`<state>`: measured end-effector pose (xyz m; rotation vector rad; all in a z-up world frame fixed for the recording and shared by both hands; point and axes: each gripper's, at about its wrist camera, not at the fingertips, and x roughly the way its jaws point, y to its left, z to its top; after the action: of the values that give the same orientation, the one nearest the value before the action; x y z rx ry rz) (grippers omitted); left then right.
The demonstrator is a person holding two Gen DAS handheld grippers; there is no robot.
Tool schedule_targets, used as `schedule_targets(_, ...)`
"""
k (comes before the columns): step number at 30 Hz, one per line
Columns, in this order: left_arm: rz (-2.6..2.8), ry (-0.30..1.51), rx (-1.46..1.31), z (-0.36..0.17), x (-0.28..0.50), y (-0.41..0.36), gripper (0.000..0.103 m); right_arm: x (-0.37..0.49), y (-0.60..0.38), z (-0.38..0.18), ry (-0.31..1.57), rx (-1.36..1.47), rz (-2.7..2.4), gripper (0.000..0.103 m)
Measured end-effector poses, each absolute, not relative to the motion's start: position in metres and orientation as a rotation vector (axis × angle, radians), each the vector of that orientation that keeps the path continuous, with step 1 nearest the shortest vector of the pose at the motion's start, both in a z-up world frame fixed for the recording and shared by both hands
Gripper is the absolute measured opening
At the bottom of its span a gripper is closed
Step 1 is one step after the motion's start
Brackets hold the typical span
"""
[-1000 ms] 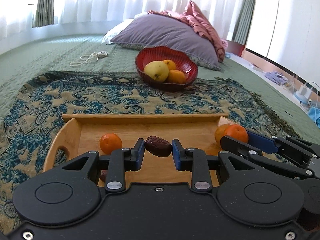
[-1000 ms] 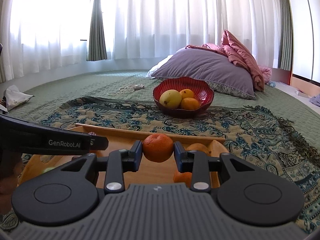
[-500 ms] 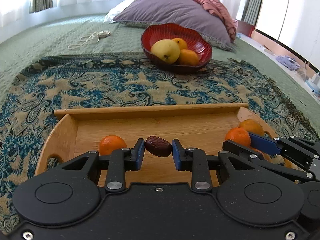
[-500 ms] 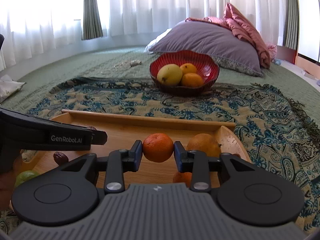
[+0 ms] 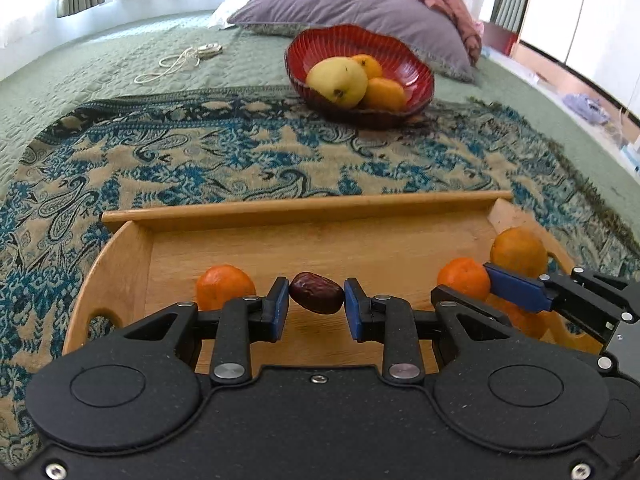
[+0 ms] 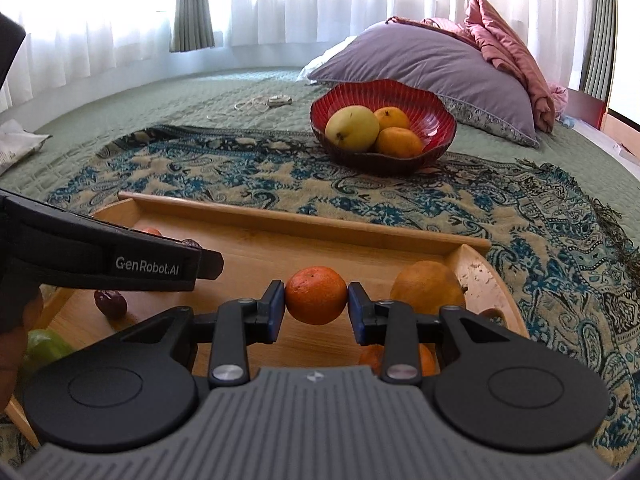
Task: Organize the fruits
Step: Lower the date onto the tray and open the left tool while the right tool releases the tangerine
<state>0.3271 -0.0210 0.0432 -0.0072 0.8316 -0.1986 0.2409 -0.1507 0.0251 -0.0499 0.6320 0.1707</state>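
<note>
My left gripper (image 5: 317, 306) is shut on a dark brown date (image 5: 316, 298), held above the wooden tray (image 5: 304, 210). My right gripper (image 6: 316, 306) is shut on a small orange (image 6: 316, 294) over the tray's (image 6: 304, 218) right part; it also shows in the left wrist view (image 5: 464, 282). A loose orange (image 5: 224, 286) lies on the tray at left, a larger orange (image 6: 428, 288) at right. Another date (image 6: 110, 303) and a green fruit (image 6: 46, 346) lie at the tray's left end. A red bowl (image 6: 440, 120) beyond holds a yellow-green fruit (image 6: 352, 128) and two oranges.
The tray and bowl sit on a blue patterned cloth (image 5: 200, 160) over a green quilt. A purple pillow (image 6: 432, 60) and pink blanket lie behind the bowl. A white cord (image 5: 180, 60) lies far left. My left gripper's body (image 6: 100, 260) crosses the right wrist view.
Both grippers have risen and tilted downward over the tray, still holding the date and the orange. The bowl now appears higher and farther in both views.
</note>
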Motion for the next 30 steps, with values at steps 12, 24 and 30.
schedule_targets(12,-0.199,0.874,0.014,0.0391,0.3321,-0.0248,0.028,0.2438,-0.1515,0.0209,0.661,-0.062,0.177,0.039)
schedule_targets(24,-0.185,0.889,0.017,0.0373,0.3342,-0.0244,0.028,0.2464,-0.1511,0.0204,0.686,-0.083,0.173,0.040)
schedule_targets(30,-0.184,0.890,0.018,0.0370,0.3347,-0.0244,0.028,0.2481,-0.1495,0.0194,0.701,-0.102,0.172,0.040)
